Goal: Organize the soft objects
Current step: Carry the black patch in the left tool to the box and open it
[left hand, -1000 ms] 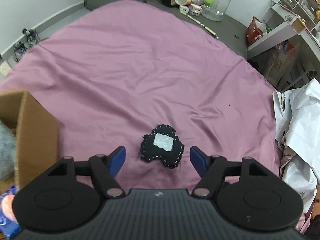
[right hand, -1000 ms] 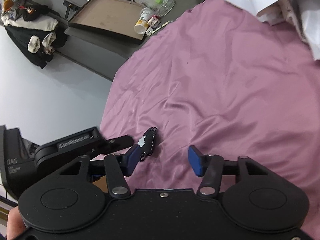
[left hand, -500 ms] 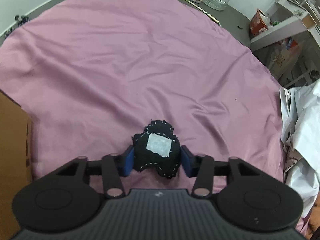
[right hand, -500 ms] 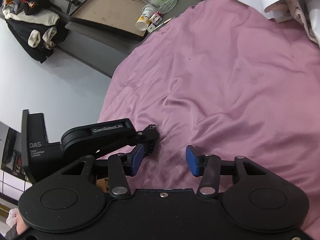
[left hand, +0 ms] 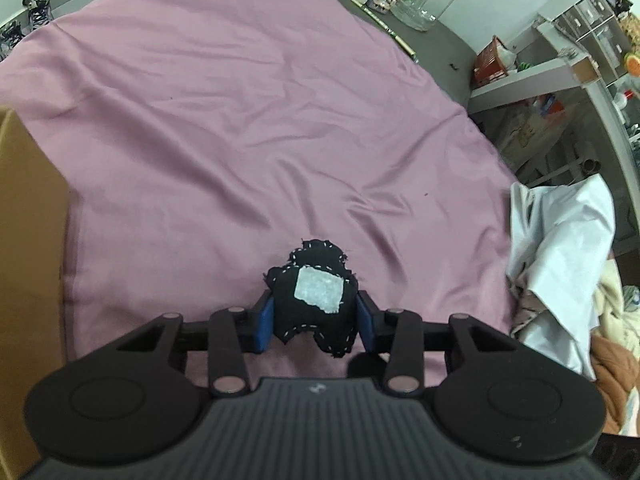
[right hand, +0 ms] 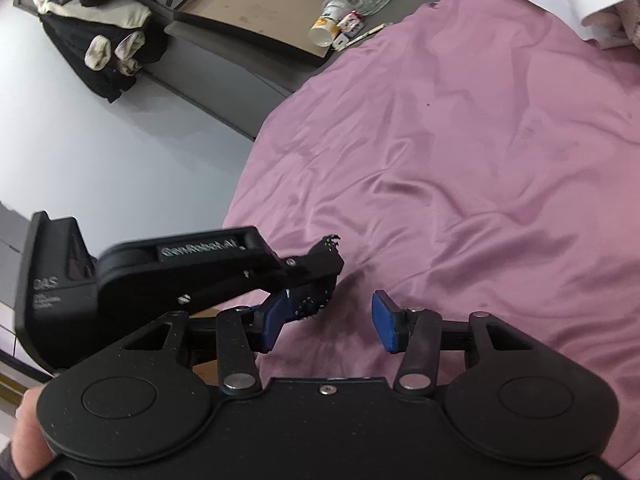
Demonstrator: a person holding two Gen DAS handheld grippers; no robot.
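We note the left gripper [left hand: 316, 322], open a second ago, now clenched on the black felt toy [left hand: 314, 296], lifted off the purple bedsheet [left hand: 240, 120]; right gripper [right hand: 326, 322] jaws remain released.

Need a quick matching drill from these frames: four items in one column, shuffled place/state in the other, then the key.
Items:
1. left tongs
2. right tongs
3. black felt toy
4. cardboard box

States:
A. at the left edge of the left wrist view
B. open, holding nothing
C. white patch on its face
D. shut on a soft item

Pairs: 1-D, 2-B, 3-C, 4-A
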